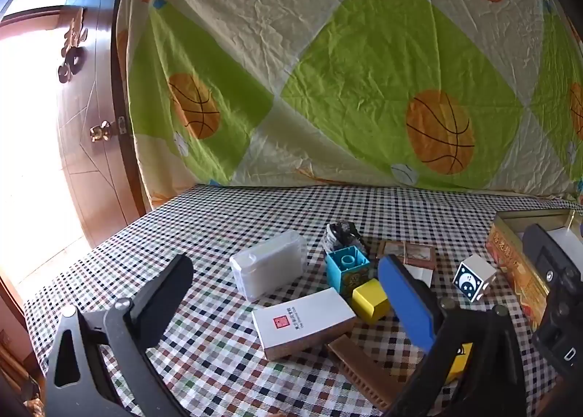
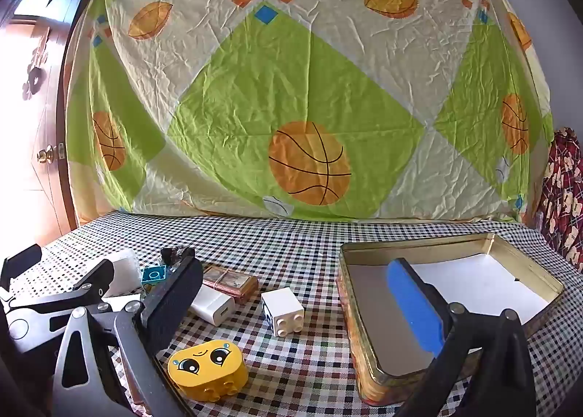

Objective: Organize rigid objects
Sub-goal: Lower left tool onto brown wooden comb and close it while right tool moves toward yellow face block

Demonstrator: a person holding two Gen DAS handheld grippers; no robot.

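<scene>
In the left wrist view my left gripper [image 1: 284, 266] stands open above the checked cloth with nothing held. Ahead of it lie a translucent plastic box [image 1: 269, 264], a white carton with a red mark [image 1: 302, 318], a teal block [image 1: 348, 267], a yellow cube [image 1: 370, 300] and a brown ridged bar [image 1: 360, 369]. My right gripper [image 2: 293, 264] is open too and holds nothing. Below it sit a yellow face block [image 2: 207, 368], a white studded block [image 2: 282, 311], a white charger [image 2: 213, 306] and a banded card deck [image 2: 229, 282]. An open tin [image 2: 419, 243] lies right, under the blue finger [image 2: 411, 304].
A sheet printed with basketballs [image 2: 309, 162] hangs behind the table. A wooden door [image 1: 94, 107] stands at the left, bright light beside it. Red patterned fabric [image 2: 563, 198] hangs at the far right. A dark crumpled item [image 1: 340, 231] lies behind the teal block. White paper [image 2: 473, 282] lines the tin.
</scene>
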